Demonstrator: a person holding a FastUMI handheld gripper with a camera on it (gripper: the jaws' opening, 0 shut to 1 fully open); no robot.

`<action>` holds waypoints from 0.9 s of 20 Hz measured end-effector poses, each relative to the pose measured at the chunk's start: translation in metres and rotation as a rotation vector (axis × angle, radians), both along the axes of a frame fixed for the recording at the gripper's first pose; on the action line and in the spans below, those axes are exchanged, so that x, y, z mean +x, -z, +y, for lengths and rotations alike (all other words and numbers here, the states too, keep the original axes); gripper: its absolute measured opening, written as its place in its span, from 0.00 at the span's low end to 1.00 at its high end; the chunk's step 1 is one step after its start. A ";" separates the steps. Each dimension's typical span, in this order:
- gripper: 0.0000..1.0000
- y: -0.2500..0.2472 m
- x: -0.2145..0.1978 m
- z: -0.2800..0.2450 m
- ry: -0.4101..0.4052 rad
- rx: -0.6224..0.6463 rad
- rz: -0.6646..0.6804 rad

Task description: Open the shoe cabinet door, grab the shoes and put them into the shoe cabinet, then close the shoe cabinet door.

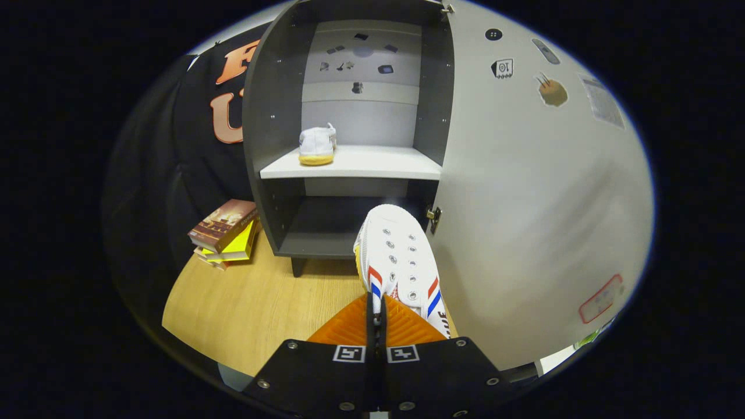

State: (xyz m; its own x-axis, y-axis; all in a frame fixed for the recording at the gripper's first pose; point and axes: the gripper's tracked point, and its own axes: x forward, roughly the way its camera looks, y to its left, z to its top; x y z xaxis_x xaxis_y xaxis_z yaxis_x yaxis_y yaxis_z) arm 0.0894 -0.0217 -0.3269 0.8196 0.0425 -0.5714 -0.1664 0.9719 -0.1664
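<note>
A pale wood-grain desk [250,302] carries a dark grey shoe cabinet [273,145], with black cloth hanging behind it as the booth's wall. The cabinet door [524,203], light grey and dotted with small stickers, stands swung wide open on the right side, its hinge [433,217] showing at the edge of the lower compartment. Inside, a white shelf [361,166] divides the cabinet into an upper and a lower compartment. One white shoe with a yellowish sole [317,145] already sits on the left part of that shelf, its heel end facing out. A small stack of books [226,233], with a brown cover on top and yellow beneath, lies on the desk just beside the cabinet's left wall. The claw [376,314] is closed, its orange fingers [349,331] pressed nearly together on the rear edge of a second white shoe [398,262]. This shoe has red and blue stripes on its sides and rows of metal eyelets without laces; it points forward, held off the desk, its toe reaching in front of the lower compartment's opening, close to the open door.
</note>
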 end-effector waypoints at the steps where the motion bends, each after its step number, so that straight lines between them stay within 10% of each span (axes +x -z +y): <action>1: 0.00 -0.017 0.002 0.005 -0.005 0.015 -0.013; 18: 0.00 -0.147 0.148 0.076 -0.093 -0.015 -0.195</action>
State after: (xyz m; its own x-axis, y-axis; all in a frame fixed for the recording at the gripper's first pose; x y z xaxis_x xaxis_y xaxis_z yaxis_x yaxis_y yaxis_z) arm 0.2373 0.0544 -0.1798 0.9076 0.1154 -0.4036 -0.2182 0.9511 -0.2186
